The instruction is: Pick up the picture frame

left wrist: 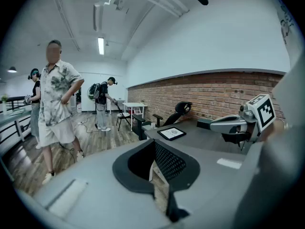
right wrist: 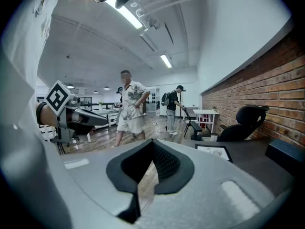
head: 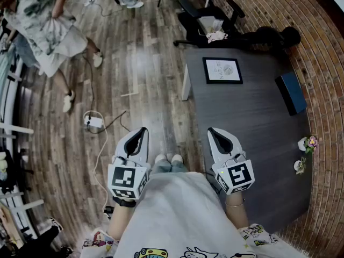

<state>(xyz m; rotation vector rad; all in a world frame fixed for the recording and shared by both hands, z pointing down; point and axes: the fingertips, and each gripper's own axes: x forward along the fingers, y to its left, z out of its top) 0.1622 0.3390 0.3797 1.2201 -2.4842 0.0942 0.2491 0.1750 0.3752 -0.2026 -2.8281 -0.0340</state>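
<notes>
A black picture frame (head: 222,70) with a white print lies flat at the far end of the dark grey table (head: 252,128). It also shows small in the left gripper view (left wrist: 172,133) and in the right gripper view (right wrist: 213,151). My left gripper (head: 141,132) hangs over the wooden floor, left of the table, shut and empty. My right gripper (head: 216,133) hovers above the table's near left part, well short of the frame, also shut with nothing in it.
A dark blue box (head: 291,92) lies at the table's right side by the brick wall. Small flower ornaments (head: 306,144) stand near the right edge. A black office chair (head: 215,20) stands beyond the table. A person (head: 45,31) stands on the floor at the left, by a cable (head: 94,121).
</notes>
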